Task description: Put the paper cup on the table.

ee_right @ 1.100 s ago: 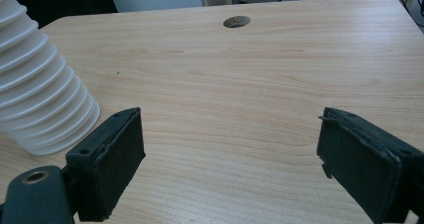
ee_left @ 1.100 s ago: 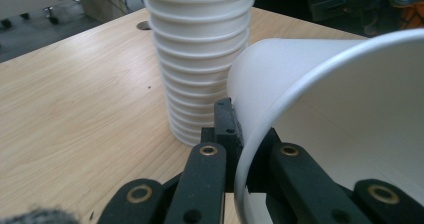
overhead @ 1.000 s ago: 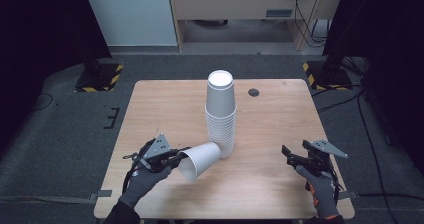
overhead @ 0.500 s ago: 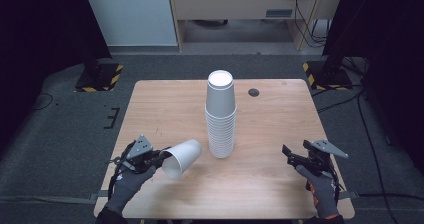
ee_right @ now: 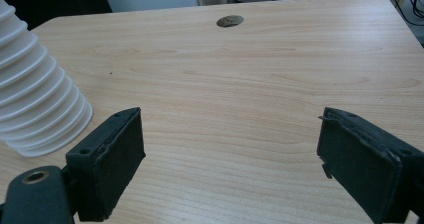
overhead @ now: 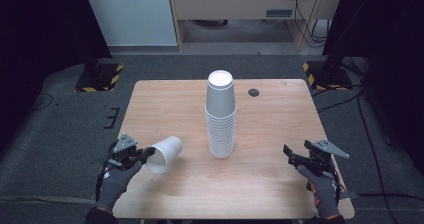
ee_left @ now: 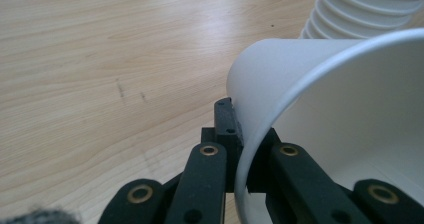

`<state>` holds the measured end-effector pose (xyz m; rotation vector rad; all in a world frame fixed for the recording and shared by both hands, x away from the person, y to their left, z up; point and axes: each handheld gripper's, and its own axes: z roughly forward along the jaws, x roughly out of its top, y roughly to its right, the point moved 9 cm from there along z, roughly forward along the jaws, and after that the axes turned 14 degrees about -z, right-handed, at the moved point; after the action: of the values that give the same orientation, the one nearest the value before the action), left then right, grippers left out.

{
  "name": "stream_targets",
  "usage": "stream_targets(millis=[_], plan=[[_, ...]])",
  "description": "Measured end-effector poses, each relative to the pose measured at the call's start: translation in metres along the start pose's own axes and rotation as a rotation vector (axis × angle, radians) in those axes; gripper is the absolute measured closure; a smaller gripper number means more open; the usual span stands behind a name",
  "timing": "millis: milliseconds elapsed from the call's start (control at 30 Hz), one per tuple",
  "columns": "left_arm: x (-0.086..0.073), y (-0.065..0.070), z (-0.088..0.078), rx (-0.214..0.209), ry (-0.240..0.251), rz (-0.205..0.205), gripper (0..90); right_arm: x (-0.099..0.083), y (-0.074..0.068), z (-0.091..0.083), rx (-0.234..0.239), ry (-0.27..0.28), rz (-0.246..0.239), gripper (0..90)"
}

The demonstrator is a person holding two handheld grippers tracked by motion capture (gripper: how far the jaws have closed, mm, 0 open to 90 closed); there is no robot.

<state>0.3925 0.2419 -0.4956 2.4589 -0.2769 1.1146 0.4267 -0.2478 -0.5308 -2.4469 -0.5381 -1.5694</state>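
A tall stack of white cups (overhead: 220, 115) stands upside down at the middle of the wooden table (overhead: 280, 114). My left gripper (overhead: 145, 155) is at the table's front left, shut on the rim of a single white cup (overhead: 165, 154) that lies on its side, mouth toward the hand. In the left gripper view the cup's wall (ee_left: 320, 94) is pinched between the jaws, with the stack (ee_left: 360, 9) behind it. My right gripper (overhead: 291, 154) rests at the front right, open, with nothing between its pads (ee_right: 112, 159); the stack (ee_right: 35, 94) is off to its left.
A small dark round hole cover (overhead: 254, 92) sits in the table top at the back right. Dark floor surrounds the table, with stands marked in yellow and black (overhead: 102, 78) at both back corners and cables (overhead: 345, 91) at the right.
My left gripper has carried the single cup to the left, away from the stack, toward the table's front left edge. The right gripper has stayed where it was.
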Motion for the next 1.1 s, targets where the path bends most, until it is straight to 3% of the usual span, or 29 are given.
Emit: stream_targets(millis=[233,500,733,767,900,1100], plan=[[0.0,-0.024,-0.008,0.09,-0.046,-0.062,87.6,-0.001,0.001,0.0,-0.002,-0.003,0.002,11.8],[0.003,-0.042,-0.016,0.161,-0.093,-0.096,87.6,-0.001,0.002,0.0,0.0,-0.005,0.006,11.8],[0.005,-0.052,-0.017,0.195,-0.138,-0.126,87.6,-0.002,0.002,0.0,-0.001,-0.006,0.005,11.8],[0.004,-0.055,-0.017,0.208,-0.169,-0.137,87.6,-0.002,0.002,0.0,0.0,-0.005,0.005,11.8],[0.003,-0.06,-0.017,0.231,-0.213,-0.164,87.6,-0.002,0.002,0.0,0.0,-0.007,0.004,11.7],[0.001,-0.06,-0.018,0.227,-0.274,-0.196,87.6,-0.002,0.003,0.0,0.001,-0.008,0.009,11.7]])
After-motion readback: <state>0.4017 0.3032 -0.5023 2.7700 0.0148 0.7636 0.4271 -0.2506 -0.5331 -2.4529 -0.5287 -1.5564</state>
